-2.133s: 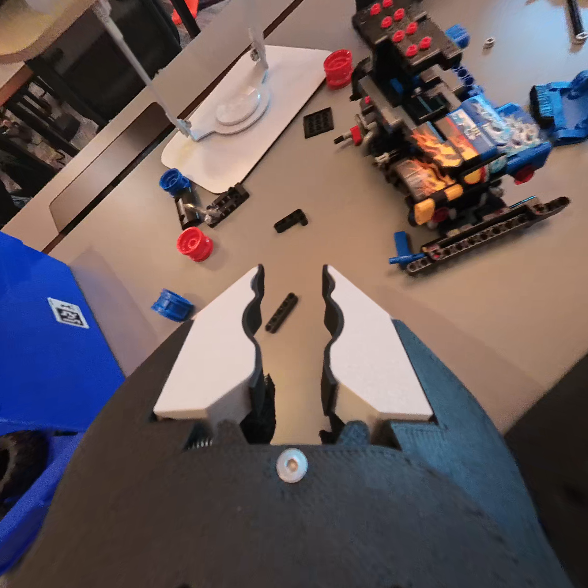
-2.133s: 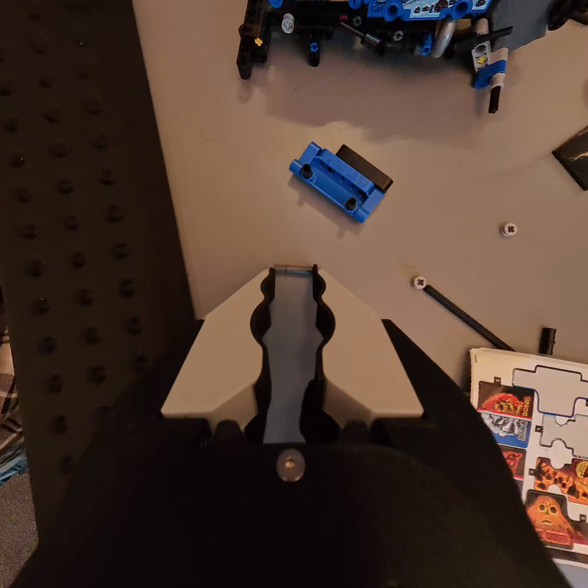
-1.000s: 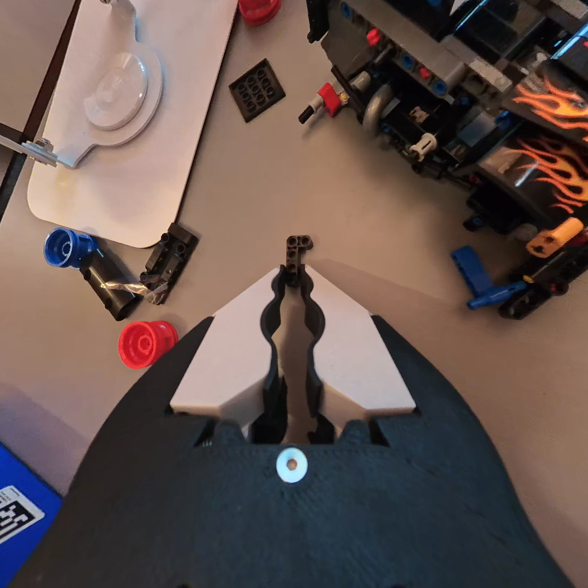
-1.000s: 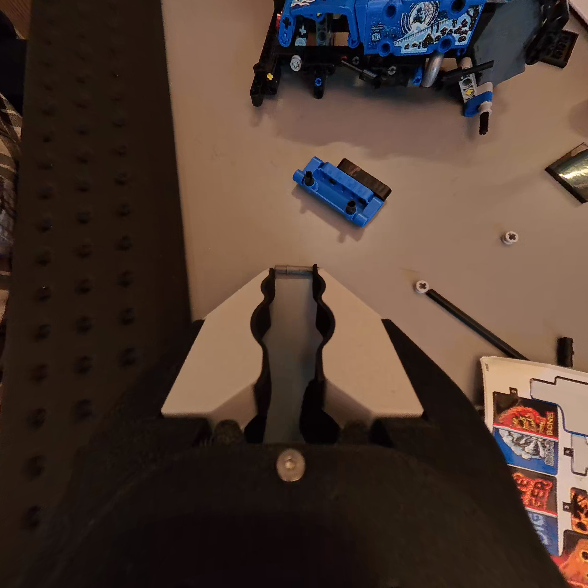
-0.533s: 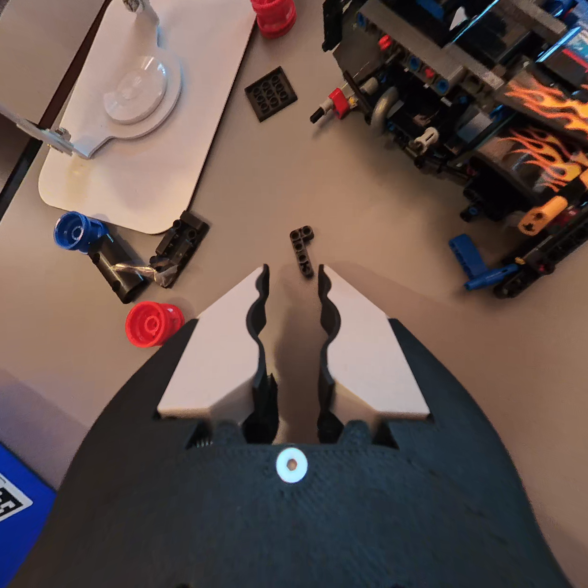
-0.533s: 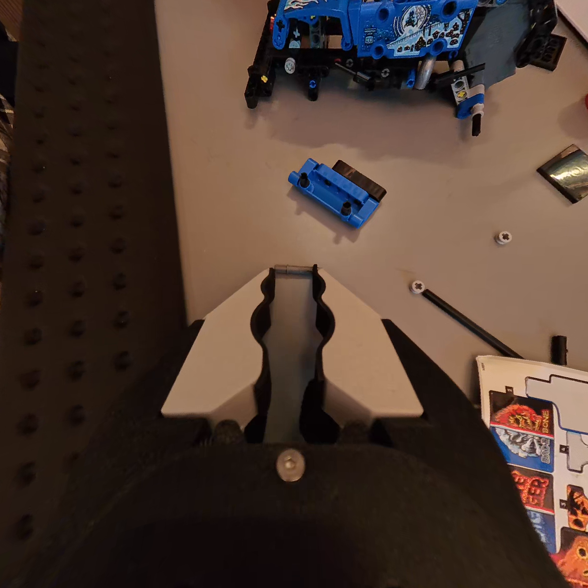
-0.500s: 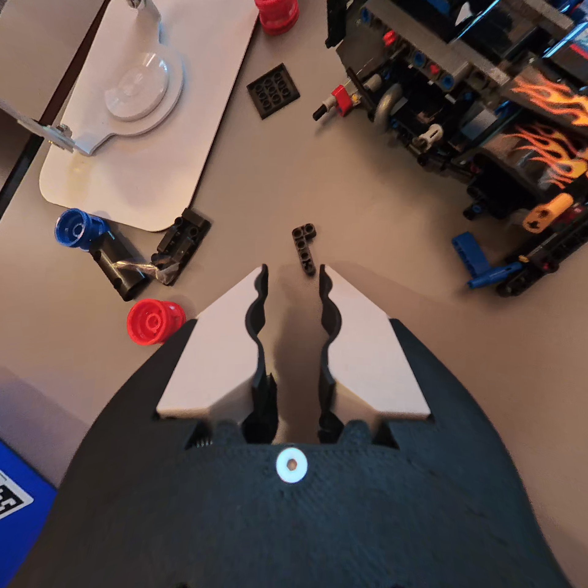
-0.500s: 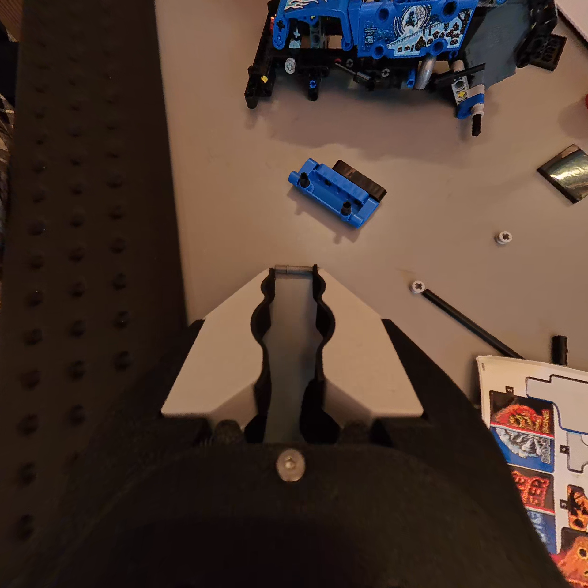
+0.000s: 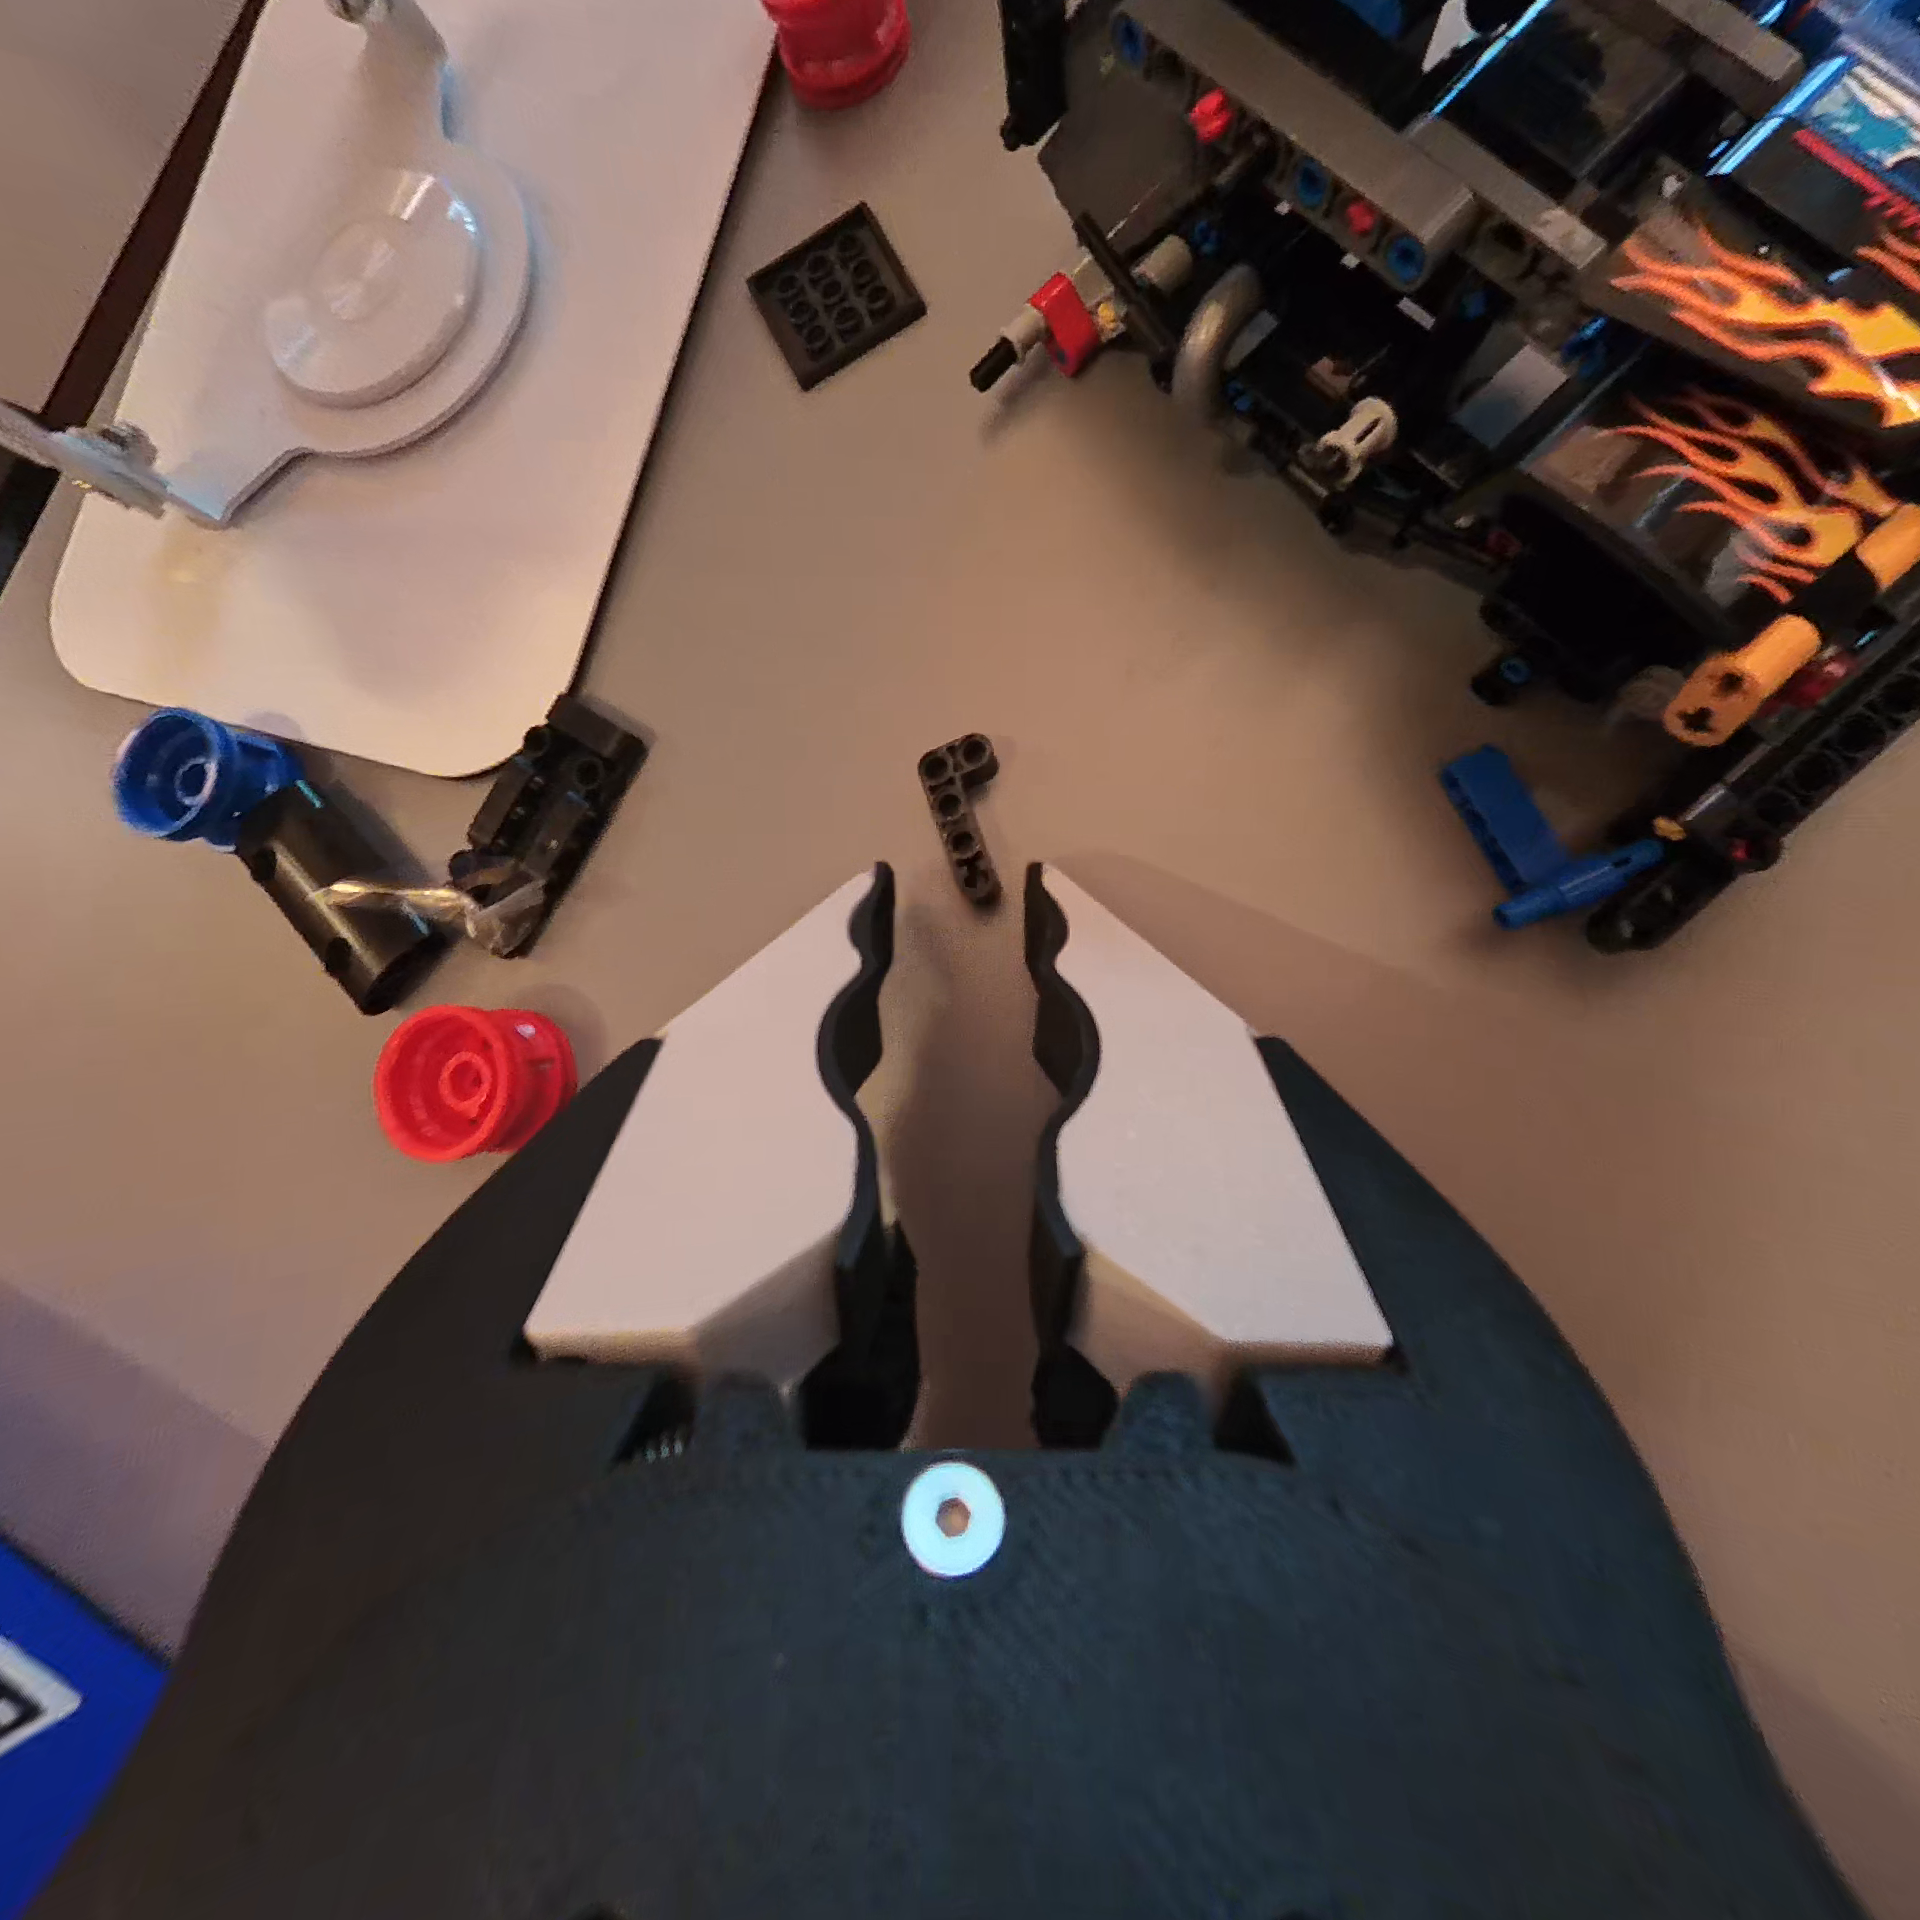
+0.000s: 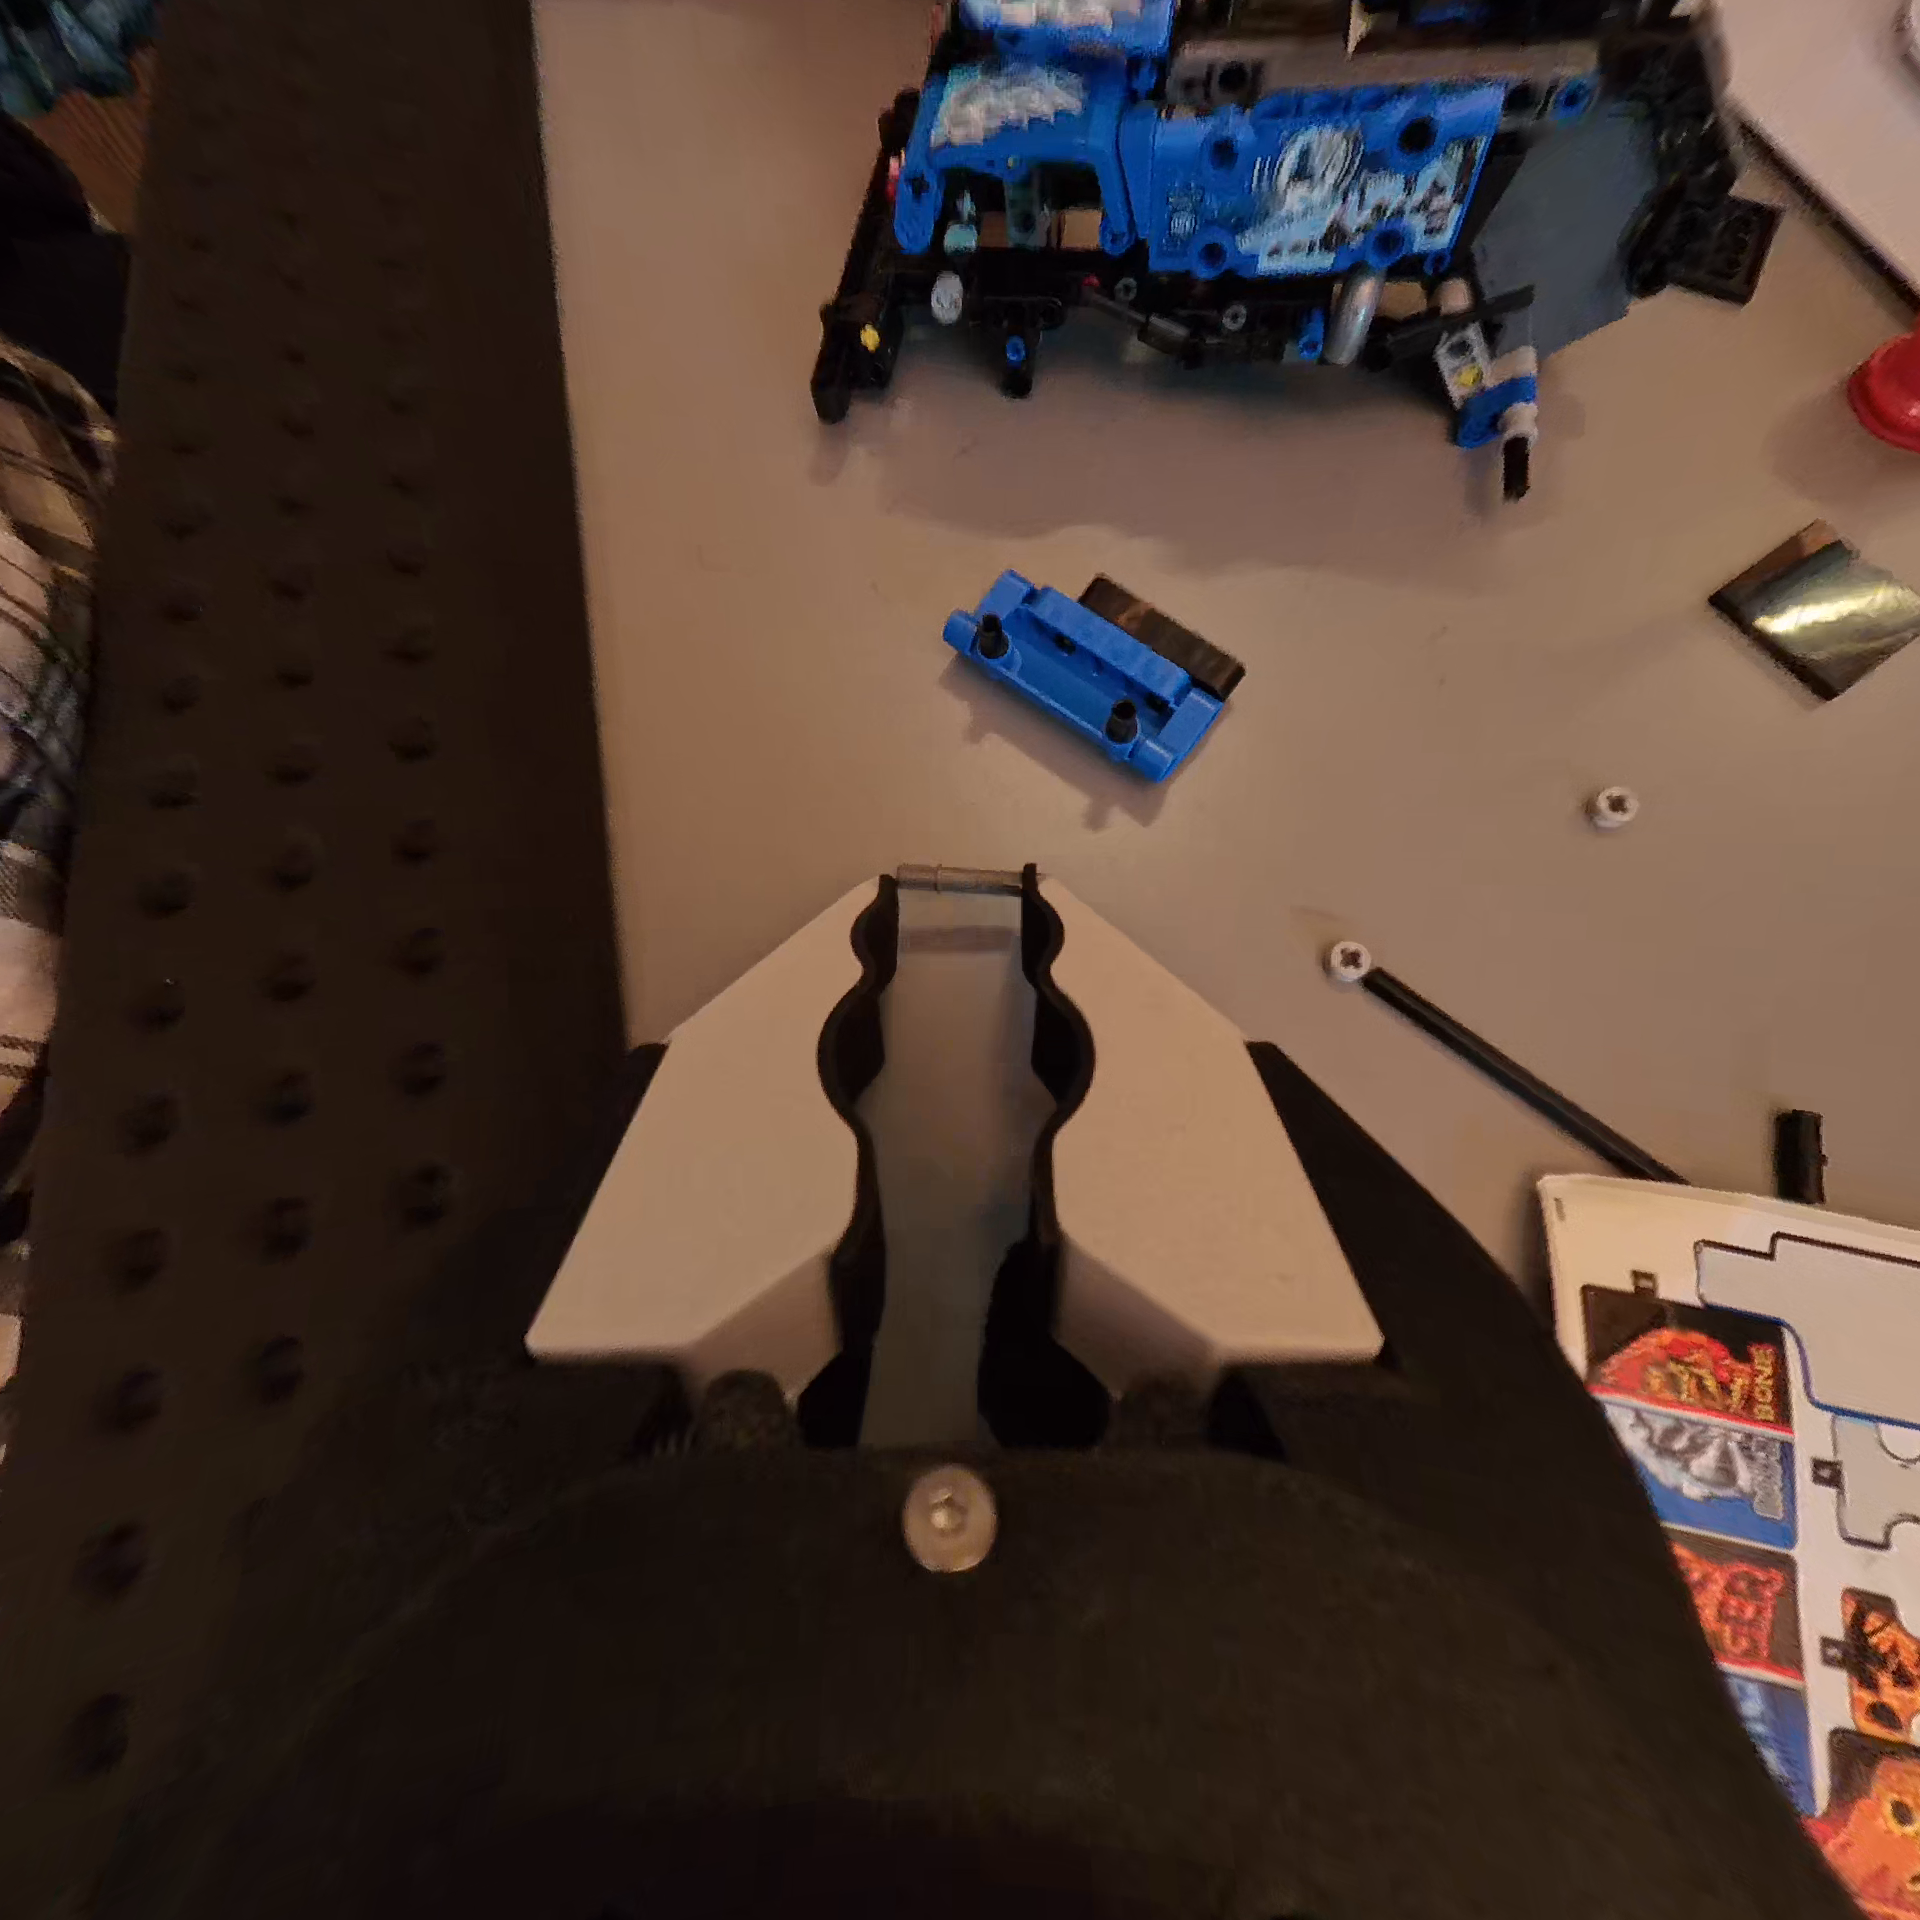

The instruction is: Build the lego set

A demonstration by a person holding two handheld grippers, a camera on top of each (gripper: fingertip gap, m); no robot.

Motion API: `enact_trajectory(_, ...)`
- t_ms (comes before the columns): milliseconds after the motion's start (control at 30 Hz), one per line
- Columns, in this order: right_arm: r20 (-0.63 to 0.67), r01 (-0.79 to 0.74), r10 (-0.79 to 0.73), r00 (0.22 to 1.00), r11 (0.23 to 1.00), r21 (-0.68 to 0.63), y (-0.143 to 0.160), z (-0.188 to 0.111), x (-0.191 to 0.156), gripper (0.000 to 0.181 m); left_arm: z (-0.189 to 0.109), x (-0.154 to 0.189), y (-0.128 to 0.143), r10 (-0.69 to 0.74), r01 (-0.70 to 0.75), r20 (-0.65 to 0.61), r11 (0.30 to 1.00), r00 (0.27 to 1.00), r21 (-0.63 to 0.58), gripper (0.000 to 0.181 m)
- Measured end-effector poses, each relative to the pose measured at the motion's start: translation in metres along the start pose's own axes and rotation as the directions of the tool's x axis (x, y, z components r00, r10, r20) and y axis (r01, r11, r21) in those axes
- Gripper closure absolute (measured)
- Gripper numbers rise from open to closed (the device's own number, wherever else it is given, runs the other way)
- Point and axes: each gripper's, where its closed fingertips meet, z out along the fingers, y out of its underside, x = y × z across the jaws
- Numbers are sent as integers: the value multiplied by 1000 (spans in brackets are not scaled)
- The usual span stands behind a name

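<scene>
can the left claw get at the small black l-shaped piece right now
Probably yes. The left claw is open, and the black L-shaped piece lies flat on the table just past its tips, with nothing between them.

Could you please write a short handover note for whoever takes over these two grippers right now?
Left gripper: open, empty, fingertips either side of the near end of the black L-shaped beam, which lies flat on the table.
Right gripper: shut on a small grey pin held crosswise at the tips.
Truck model: partly built, no wheels on. Red wheel hub, blue hub and blue panel assembly lie loose.
Left to do: grasp the beam, fit the pin, keep building.
</scene>
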Motion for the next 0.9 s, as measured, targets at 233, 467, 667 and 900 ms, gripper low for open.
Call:
enact_trajectory(233,-76,-37,41,996,997,61,-10,-16,22,156,-48,-18,14,-85,84,61,996,994,19,145)
enact_trajectory(467,-126,-4,5,992,1000,2,-10,-11,32,152,-82,-12,49,-173,174,79,985,982,-15,149)
enact_trajectory(667,-168,-25,30,985,999,32,-9,-27,40,155,-73,13,63,-171,172,23,984,985,-43,150)
enact_trajectory(900,-254,-104,96,963,994,-18,18,-67,49,155,-52,33,57,-116,112,-46,990,992,-84,156)
